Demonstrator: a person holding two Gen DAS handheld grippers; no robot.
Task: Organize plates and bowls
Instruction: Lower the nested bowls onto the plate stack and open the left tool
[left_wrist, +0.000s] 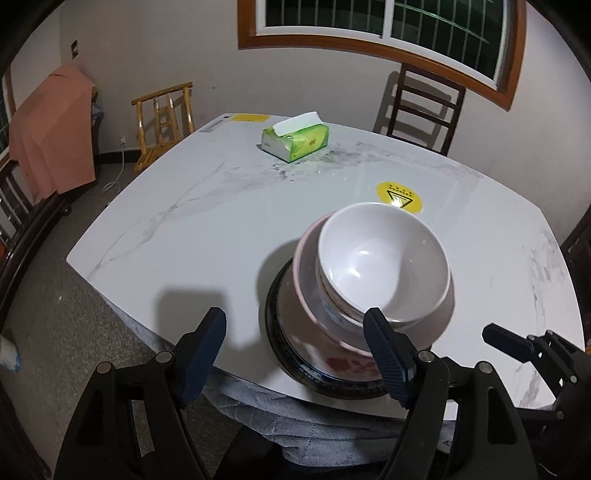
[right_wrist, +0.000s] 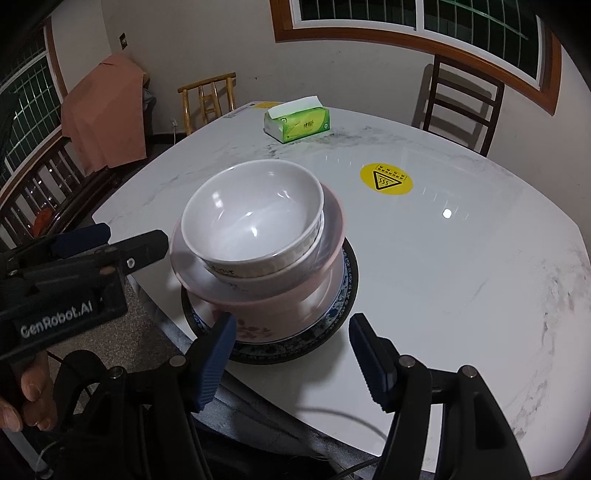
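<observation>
White bowl (right_wrist: 253, 210) topped the stack on the dark-rimmed plate (right_wrist: 343, 306); left gripper (left_wrist: 295, 356) and right gripper (right_wrist: 291, 360) stood wide, empty.

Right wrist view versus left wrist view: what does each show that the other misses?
Right wrist only: a hand gripping the left gripper; a side window. Left wrist only: the right gripper at the right edge. Both: the white bowl topping the stack on the dark-rimmed plate, the tissue pack, the yellow sticker; both jaws open, empty.
</observation>
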